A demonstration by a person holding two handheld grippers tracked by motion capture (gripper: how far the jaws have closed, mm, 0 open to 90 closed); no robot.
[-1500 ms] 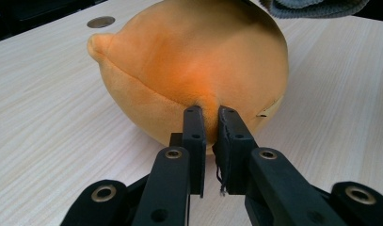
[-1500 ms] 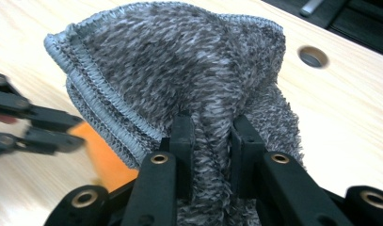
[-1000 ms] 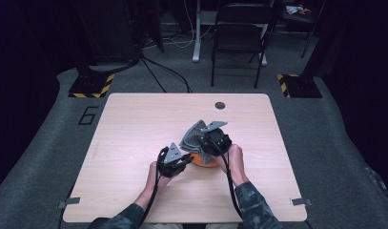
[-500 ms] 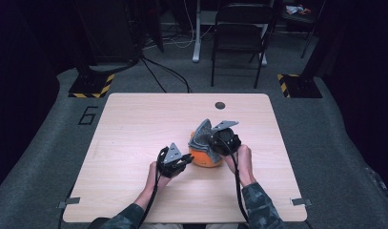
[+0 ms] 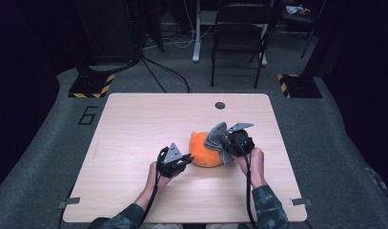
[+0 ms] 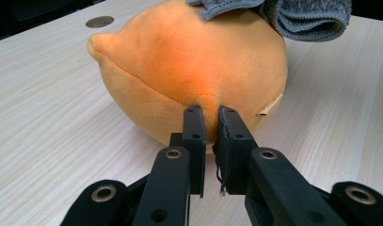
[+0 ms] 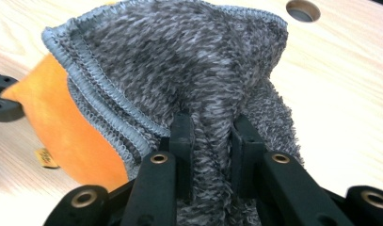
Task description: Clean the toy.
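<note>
Right now a round, soft orange plush toy point(image 5: 205, 151) with a stitched seam sits near the middle of the pale wood-grain table point(image 5: 134, 124). The left gripper point(image 6: 211, 123) pinches a fold of its fuzzy skin, while the right gripper point(image 7: 211, 134) is clamped on a nubby grey knitted cloth point(image 7: 179, 61) draped over the toy's top.
</note>
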